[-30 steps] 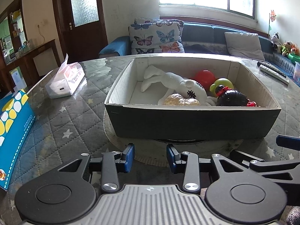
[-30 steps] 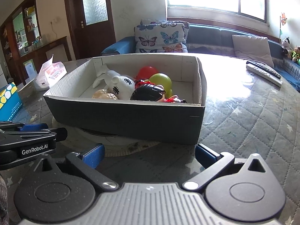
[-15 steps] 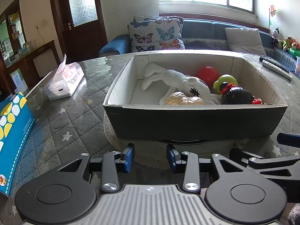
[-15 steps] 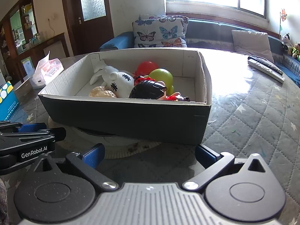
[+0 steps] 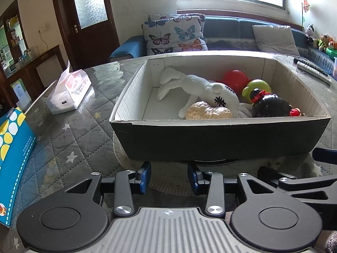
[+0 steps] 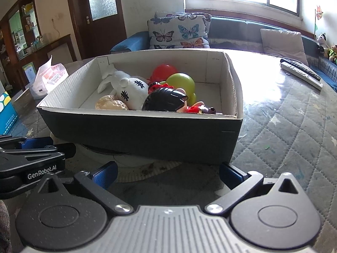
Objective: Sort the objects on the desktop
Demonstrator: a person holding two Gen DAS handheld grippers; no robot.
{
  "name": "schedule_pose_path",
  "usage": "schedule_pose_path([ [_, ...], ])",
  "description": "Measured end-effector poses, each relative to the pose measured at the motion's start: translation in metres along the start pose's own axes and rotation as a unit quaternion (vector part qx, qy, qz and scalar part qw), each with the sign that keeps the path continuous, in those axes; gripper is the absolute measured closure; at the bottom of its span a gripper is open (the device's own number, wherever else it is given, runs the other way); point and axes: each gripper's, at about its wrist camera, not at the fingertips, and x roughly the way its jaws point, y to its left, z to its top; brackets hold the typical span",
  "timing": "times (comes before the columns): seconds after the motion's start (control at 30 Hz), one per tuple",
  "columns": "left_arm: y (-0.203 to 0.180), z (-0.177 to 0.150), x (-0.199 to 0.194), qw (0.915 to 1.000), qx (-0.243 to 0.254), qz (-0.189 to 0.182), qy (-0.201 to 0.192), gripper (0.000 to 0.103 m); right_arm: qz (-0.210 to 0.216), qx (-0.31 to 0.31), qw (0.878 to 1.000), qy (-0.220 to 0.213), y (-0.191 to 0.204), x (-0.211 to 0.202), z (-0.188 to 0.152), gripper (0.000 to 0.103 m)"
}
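A dark cardboard box (image 5: 219, 136) (image 6: 139, 135) stands on the quilted table. Inside lie a white plush rabbit (image 5: 202, 88) (image 6: 130, 88), a tan textured toy (image 5: 208, 112) (image 6: 110, 105), a red ball (image 5: 236, 80) (image 6: 164, 71), a green ball (image 5: 258, 86) (image 6: 182, 83) and a black-haired doll (image 5: 270, 107) (image 6: 166, 101). My left gripper (image 5: 169, 178) is empty, its fingers a modest gap apart, just in front of the box. My right gripper (image 6: 167, 174) is wide open and empty, in front of the box's right half.
A tissue pack (image 5: 69, 90) (image 6: 50, 80) and a blue box (image 5: 12, 154) (image 6: 6, 113) lie to the left. Remote controls (image 6: 301, 73) (image 5: 311, 69) lie at the far right. A round mat (image 5: 164, 181) sits under the box. A sofa stands beyond the table.
Both grippers have risen slightly and tilted, so the box interior shows more from above. Their openings are unchanged and nothing in the box has moved.
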Motion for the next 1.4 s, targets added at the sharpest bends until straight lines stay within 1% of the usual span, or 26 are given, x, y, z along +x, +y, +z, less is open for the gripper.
schedule_pose_path([
  [0.67,0.0,0.005,0.015,0.9998,0.007,-0.003,0.016,0.062,-0.007,0.008,1.0,0.014,0.0,0.011,0.005,0.0],
  [1.4,-0.001,0.006,0.02,0.9997,0.008,-0.008,0.021,0.063,-0.016,0.017,1.0,0.017,0.001,0.012,0.005,0.0],
])
